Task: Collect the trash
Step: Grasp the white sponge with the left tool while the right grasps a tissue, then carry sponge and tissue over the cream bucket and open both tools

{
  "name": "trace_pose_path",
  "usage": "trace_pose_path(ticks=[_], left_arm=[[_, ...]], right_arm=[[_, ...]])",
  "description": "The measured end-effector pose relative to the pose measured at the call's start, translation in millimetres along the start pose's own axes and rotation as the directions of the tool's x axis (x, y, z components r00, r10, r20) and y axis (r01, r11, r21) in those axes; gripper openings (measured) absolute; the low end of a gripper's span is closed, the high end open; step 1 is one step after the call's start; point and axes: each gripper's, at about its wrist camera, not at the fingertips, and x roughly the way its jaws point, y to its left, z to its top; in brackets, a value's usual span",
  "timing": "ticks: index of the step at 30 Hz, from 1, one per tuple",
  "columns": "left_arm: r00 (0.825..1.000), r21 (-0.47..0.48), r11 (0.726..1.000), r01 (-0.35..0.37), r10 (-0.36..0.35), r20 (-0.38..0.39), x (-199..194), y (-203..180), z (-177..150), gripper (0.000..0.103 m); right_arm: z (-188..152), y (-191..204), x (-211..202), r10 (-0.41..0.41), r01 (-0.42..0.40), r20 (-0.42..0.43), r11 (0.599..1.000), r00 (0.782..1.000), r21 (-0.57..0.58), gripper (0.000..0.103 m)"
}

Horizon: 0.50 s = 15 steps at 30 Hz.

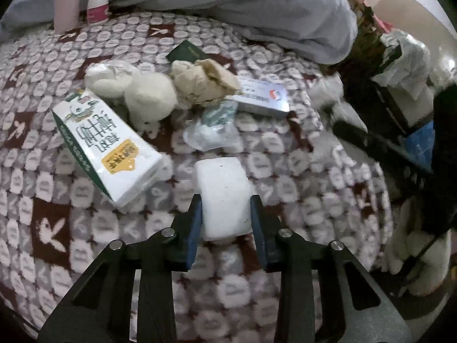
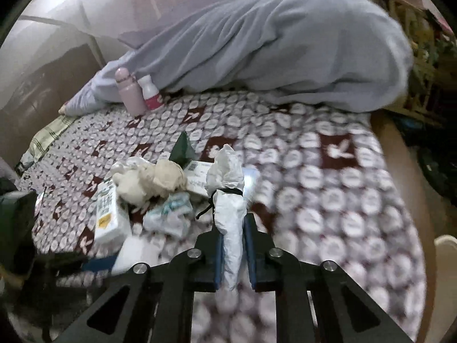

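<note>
My left gripper (image 1: 226,200) is shut on a white foam block (image 1: 224,188), its blue pads (image 1: 195,223) pressed against the block's two sides just above the patterned bedspread (image 1: 285,177). My right gripper (image 2: 232,220) is shut on a crumpled white paper wad (image 2: 228,200) tied with a black cord, held upright. The remaining litter lies in a pile: a milk carton (image 1: 105,145) on its side, white tissue balls (image 1: 137,91), a beige crumpled paper (image 1: 205,83), a clear plastic wrapper (image 1: 211,131) and a flat card box (image 1: 262,97).
A pink bottle (image 1: 67,3) and a small white bottle (image 1: 98,3) stand at the far edge by a grey blanket (image 1: 257,5). A dark green booklet (image 1: 185,51) lies behind the pile. Beyond the bed's right edge stand dark furniture and a bag of white waste (image 1: 405,65).
</note>
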Motion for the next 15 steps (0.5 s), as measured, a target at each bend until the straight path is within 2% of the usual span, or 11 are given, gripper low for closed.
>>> trace_pose_path(ticks=[4,15], left_arm=[[1.000,0.044,0.999,0.002,-0.004,0.028,-12,-18,1,0.030],[0.997,0.171,0.985,-0.012,-0.002,0.079,-23,-71,4,0.030]], right_arm=[[-18,-13,-29,0.000,-0.001,0.020,0.999,1.000,0.040,0.013],[-44,-27,-69,-0.038,0.033,0.056,0.995,0.998,0.097,0.013]])
